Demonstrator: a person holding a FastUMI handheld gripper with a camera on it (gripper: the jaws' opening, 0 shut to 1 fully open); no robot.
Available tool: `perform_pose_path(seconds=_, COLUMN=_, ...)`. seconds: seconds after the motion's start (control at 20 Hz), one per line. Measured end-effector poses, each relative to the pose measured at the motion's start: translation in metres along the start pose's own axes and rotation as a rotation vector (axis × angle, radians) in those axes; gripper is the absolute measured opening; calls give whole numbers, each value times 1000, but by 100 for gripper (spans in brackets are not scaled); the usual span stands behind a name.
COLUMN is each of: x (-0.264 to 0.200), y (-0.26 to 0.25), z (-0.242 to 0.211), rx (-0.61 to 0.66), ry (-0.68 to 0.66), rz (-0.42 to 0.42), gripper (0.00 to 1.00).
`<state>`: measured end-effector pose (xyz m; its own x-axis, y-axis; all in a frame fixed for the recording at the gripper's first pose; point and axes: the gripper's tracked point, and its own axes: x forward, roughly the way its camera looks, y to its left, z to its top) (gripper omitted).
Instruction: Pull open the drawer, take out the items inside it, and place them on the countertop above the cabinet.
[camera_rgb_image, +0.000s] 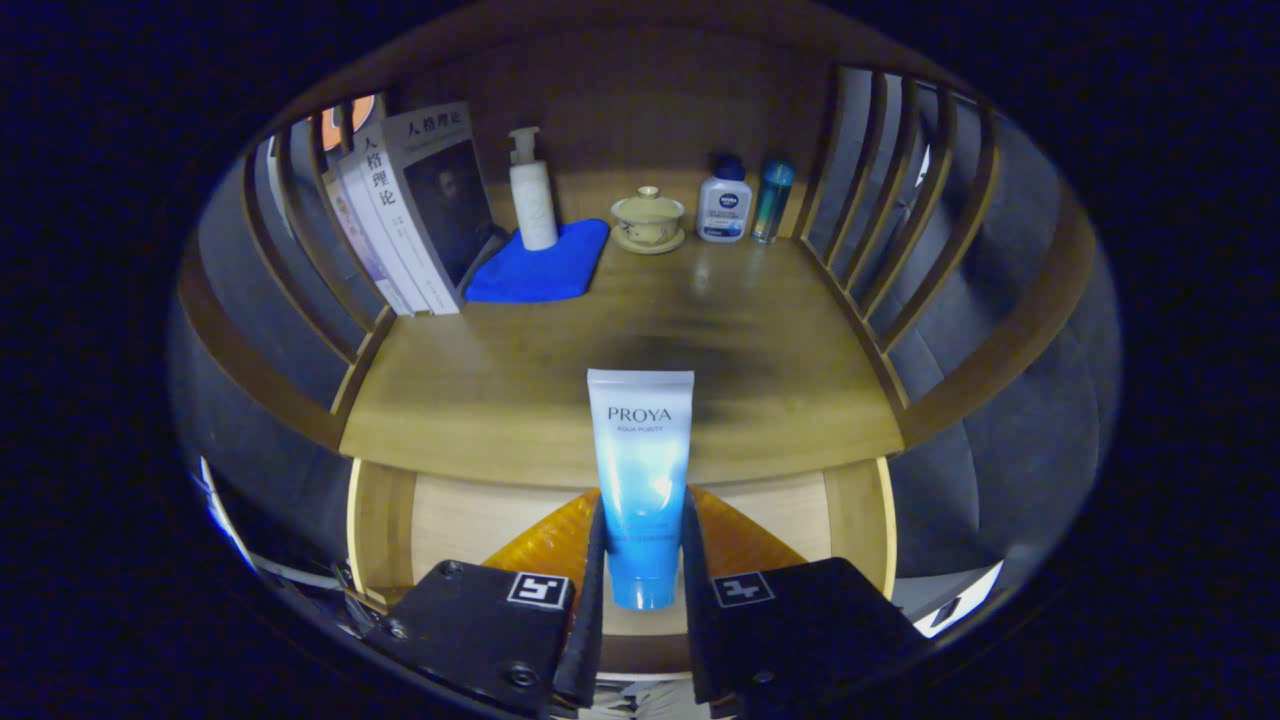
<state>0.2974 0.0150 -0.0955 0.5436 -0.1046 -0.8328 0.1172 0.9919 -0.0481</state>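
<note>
Gripper view: gripper (642, 560) pinching the tube (641, 485), both fingers pressed flat against its lower body near the cap end, cap toward the camera, crimped flat end pointing ahead. Tube held above the front edge of the countertop (560, 400), its far end over the front middle of the surface, its cap end over the open drawer (480, 515) just below that edge.

Likely light and soft-walled, a squeezable plastic tube with a glossy, somewhat slippery skin; too hard a squeeze may dent it or let it slide. Best held where it is, on the fuller part close to the stiff cap, not on the thin crimped end.

White at the crimped end, fading to bright blue toward the cap, with dark lettering near the top.

Along the back edge: leaning books (420, 210) at the left corner, pump bottle (532, 195) on a blue cloth (545, 265), lidded cup (648, 220), small bottles (745, 205) toward the right corner.
</note>
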Motion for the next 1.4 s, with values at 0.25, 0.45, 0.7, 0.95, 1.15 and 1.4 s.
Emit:
perform_pose_path(seconds=0.25, x=32, y=11, z=14, rx=24, ry=19, rz=-11, gripper=40)
perform_pose_path(seconds=0.45, x=61, y=20, z=25, rx=34, ry=30, rz=-19, gripper=43)
perform_pose_path(seconds=0.7, x=86, y=22, z=34, rx=64, ry=-2, rz=-24, gripper=48)
perform_pose_path(seconds=0.95, x=77, y=24, z=28, rx=71, ry=-37, rz=37, gripper=52)
perform_pose_path(seconds=1.15, x=47, y=25, z=12, rx=42, ry=-83, rz=79, gripper=65)
perform_pose_path(seconds=1.4, x=3, y=36, z=-20, rx=-34, ry=-125, rz=147, gripper=78)
